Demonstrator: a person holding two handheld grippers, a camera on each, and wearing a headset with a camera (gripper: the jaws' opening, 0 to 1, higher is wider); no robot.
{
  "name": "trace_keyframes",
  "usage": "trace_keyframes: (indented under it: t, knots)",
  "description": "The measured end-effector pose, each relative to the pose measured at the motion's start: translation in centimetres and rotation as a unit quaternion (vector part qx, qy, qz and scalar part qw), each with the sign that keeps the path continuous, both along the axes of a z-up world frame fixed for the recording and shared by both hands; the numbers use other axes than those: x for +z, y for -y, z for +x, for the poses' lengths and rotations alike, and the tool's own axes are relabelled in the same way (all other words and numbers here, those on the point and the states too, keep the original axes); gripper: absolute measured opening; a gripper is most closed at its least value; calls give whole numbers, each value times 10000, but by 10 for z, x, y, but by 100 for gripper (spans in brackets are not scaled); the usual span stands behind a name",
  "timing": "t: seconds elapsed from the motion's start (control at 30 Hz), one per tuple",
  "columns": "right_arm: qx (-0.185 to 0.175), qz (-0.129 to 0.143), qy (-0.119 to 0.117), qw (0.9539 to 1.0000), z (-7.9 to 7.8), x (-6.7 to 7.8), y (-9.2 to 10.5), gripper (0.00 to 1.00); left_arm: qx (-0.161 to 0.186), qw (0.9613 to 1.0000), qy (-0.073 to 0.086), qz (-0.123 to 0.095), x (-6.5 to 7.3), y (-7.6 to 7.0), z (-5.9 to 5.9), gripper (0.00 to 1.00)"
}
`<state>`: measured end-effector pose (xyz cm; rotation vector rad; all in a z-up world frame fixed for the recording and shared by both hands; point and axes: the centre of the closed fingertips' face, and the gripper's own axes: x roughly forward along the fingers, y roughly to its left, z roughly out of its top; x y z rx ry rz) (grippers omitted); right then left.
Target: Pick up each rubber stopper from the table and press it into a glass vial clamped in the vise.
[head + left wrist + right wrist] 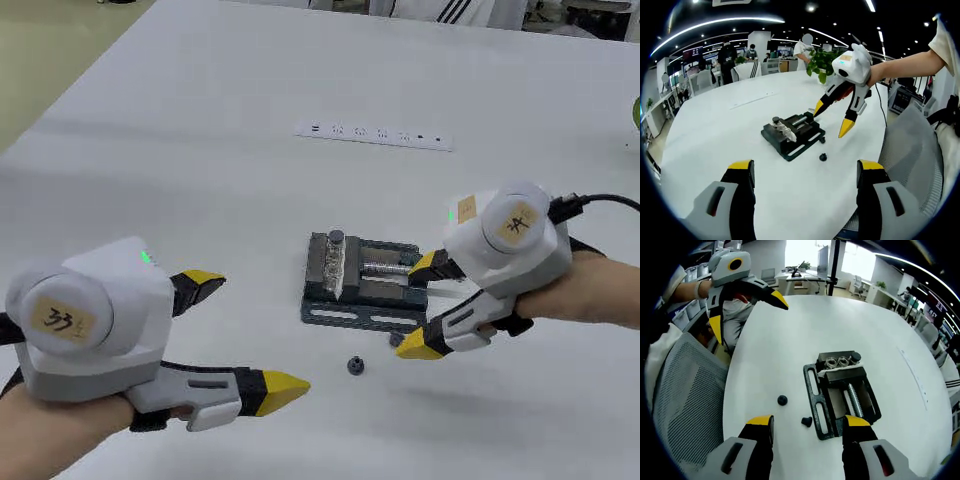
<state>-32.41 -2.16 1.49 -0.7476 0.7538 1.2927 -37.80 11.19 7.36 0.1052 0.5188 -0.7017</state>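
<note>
A dark vise (362,292) (799,138) (826,390) stands mid-table and clamps a row of glass vials (333,268) (836,361). The end vial carries a dark stopper (336,237) (855,357). Two loose rubber stoppers lie in front of the vise: one (355,365) (823,157) (782,400) in the open, the other (396,340) (807,421) close to the base. My right gripper (418,308) (832,119) (808,422) hovers open just right of the vise, above the near stopper. At the lower left my left gripper (245,335) (805,170) (747,315) is open, holding nothing.
A white power strip (373,134) (752,99) lies on the table beyond the vise. A grey mesh chair (912,150) (685,390) stands at the table's near edge. A potted plant (822,62) and people are at the far side.
</note>
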Motion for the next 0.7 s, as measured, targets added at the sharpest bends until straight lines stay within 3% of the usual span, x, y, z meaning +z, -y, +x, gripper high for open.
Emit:
trace_keyframes:
  t: [0.17, 0.4, 0.57, 0.7]
  knots:
    - [-373, 174, 56, 9991, -3, -10, 4, 42, 18, 10000, 2, -2, 0, 1, 0, 82]
    - [-645, 201, 354, 9971, 0, -22, 6, 33, 8, 10000, -25, 8, -1, 0, -1, 80]
    - [-609, 135, 554, 9965, -1, -33, 5, 24, 40, 10000, -45, 11, -1, 1, -3, 79]
    - [-586, 115, 824, 9948, 1, -34, 1, 15, 45, 10000, -76, 1, -2, 1, -5, 78]
